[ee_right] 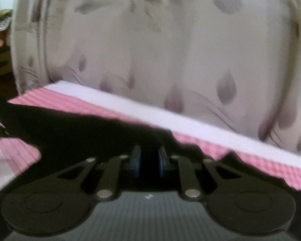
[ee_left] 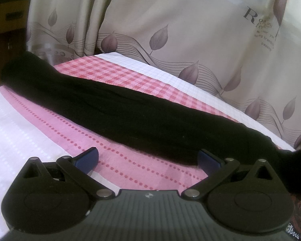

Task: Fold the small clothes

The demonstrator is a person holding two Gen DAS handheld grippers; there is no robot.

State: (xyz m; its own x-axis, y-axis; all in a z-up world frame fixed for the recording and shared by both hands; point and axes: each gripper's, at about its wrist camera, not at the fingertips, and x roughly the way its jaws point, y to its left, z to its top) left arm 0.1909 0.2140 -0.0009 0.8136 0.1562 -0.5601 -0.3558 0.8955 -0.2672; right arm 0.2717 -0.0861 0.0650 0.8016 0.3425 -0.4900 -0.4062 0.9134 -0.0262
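A long black garment (ee_left: 118, 108) lies folded into a narrow strip across the pink and white cloth (ee_left: 56, 128), running from far left to near right. My left gripper (ee_left: 148, 159) is open and empty, just in front of the strip's near edge. In the blurred right wrist view, my right gripper (ee_right: 147, 161) is shut on the black garment (ee_right: 80, 132), holding its end a little above the cloth.
A beige curtain with purple leaves (ee_left: 190, 40) hangs right behind the table's far edge. Dark furniture (ee_left: 8, 20) stands at the far left. The cloth's white border (ee_left: 10, 140) lies to the left of my left gripper.
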